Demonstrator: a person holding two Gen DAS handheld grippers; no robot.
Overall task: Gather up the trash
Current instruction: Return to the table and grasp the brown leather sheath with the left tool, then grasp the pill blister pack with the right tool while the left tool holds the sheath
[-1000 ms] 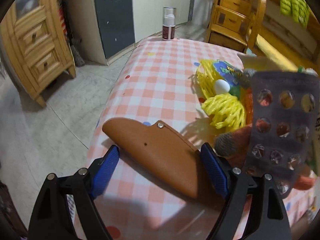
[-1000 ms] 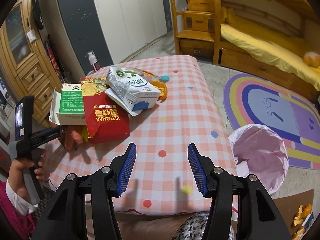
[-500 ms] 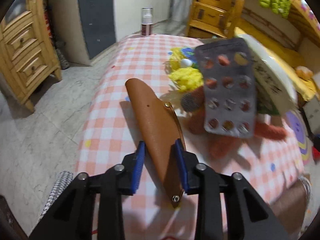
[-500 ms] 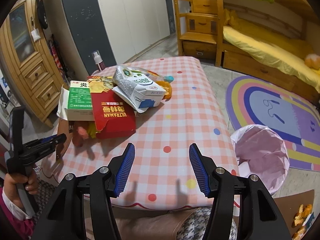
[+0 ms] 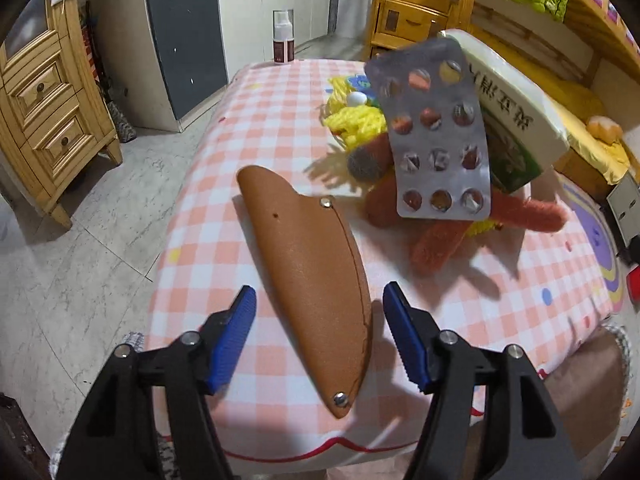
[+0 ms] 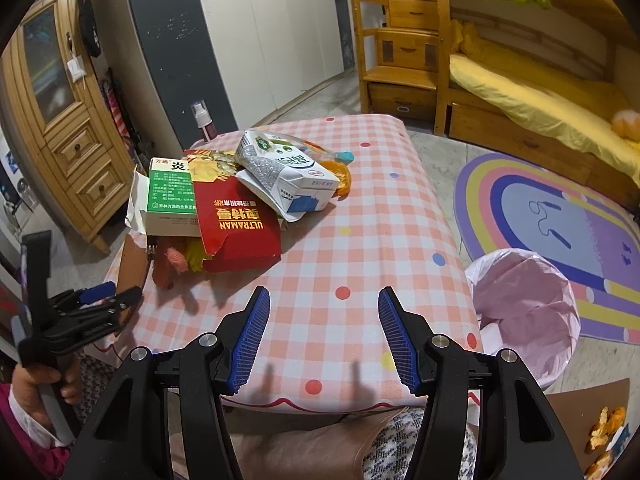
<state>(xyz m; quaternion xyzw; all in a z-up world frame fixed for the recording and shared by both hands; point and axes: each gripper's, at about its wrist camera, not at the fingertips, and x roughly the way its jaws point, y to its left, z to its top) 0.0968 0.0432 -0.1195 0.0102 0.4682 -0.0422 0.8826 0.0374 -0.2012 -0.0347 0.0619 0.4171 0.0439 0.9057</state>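
Brown leather sheath (image 5: 310, 276) (flat), blister pack (image 5: 434, 136) beyond, bin (image 6: 524, 312) floorside

Both views are evenly and fairly brightly lit by indoor light from overhead. Shadows are soft-edged but distinct: two finger shadows fall on the checked tablecloth (image 6: 360, 240) just ahead of the right gripper (image 6: 324, 336), and the trash pile throws dark patches toward the camera. The blister pack (image 5: 436, 136) shows a mild metallic sheen and slight motion blur, as does the green-and-white box (image 5: 516, 116) behind it. The brown leather sheath (image 5: 316, 276) is sharp with a faint highlight. Fisheye distortion bends the furniture and floor strongly at the edges; corners are vignetted black.
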